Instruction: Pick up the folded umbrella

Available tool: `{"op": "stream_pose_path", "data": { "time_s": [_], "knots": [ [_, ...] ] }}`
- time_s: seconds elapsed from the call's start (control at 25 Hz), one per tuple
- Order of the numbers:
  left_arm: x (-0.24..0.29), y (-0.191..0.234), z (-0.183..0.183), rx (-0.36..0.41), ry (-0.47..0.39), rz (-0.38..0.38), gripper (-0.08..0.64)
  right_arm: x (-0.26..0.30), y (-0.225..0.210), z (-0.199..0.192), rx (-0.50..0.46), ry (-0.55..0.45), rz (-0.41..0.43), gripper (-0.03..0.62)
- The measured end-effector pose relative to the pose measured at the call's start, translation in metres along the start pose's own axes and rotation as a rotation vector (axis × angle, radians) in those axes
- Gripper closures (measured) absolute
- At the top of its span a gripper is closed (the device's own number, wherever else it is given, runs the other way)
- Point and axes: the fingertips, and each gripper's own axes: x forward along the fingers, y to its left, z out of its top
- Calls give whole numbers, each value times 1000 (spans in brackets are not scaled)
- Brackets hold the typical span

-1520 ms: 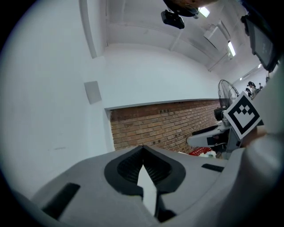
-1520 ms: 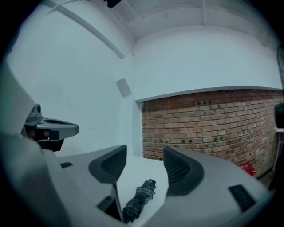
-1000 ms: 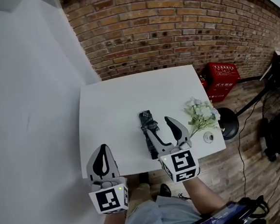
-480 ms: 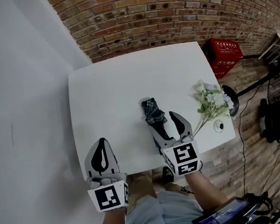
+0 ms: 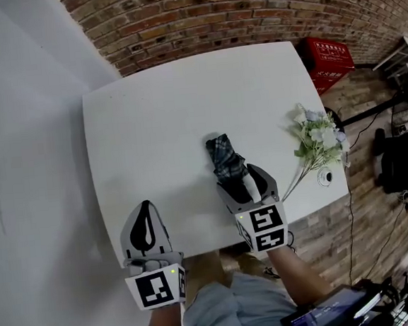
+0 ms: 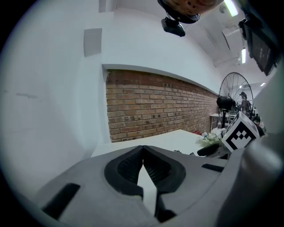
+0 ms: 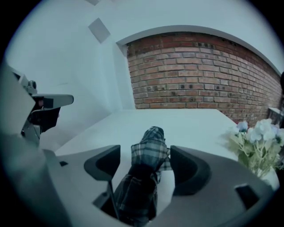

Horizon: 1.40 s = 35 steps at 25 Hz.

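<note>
Folded umbrella (image 5: 226,161), dark plaid fabric, lies flat on the white surface (image 5: 158,127), right of the middle and close to the near edge, its long axis running away from the person. Right gripper (image 5: 242,180) is low over the umbrella's near end and tilted downward. Its jaws have just been opening and stand wide, one on each side of the umbrella. In the right gripper view the bundle fills most of the gap, with clear space on the left side. The fabric sits right beside the right-hand pad, and I cannot tell whether it touches. Nothing is clamped. Left gripper (image 5: 146,208) hangs at the near left edge of the surface, well apart from the umbrella. Its jaws are together at the tips with nothing between them, only a thin slit showing lower down. A bunch of pale artificial flowers (image 5: 319,138) lies at the right edge of the surface, apart from the umbrella. A brick wall (image 5: 212,16) runs behind the surface, and a red crate (image 5: 331,55) sits on the floor at its foot.
</note>
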Motion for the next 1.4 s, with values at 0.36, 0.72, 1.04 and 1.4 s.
{"op": "stream_pose_path", "data": {
  "time_s": [0.36,0.72,1.04,1.4],
  "knots": [
    [17,10,-24,-27,47,-12,554,21,0,-39,40,151,2,219],
    [27,15,-33,-42,59,-21,554,31,2,-56,151,253,19,222],
    [30,20,-32,-49,52,-25,554,32,-1,-59,123,286,-18,249],
    [34,21,-31,-49,48,-34,554,33,-5,-61,88,315,-60,285]
  ]
}}
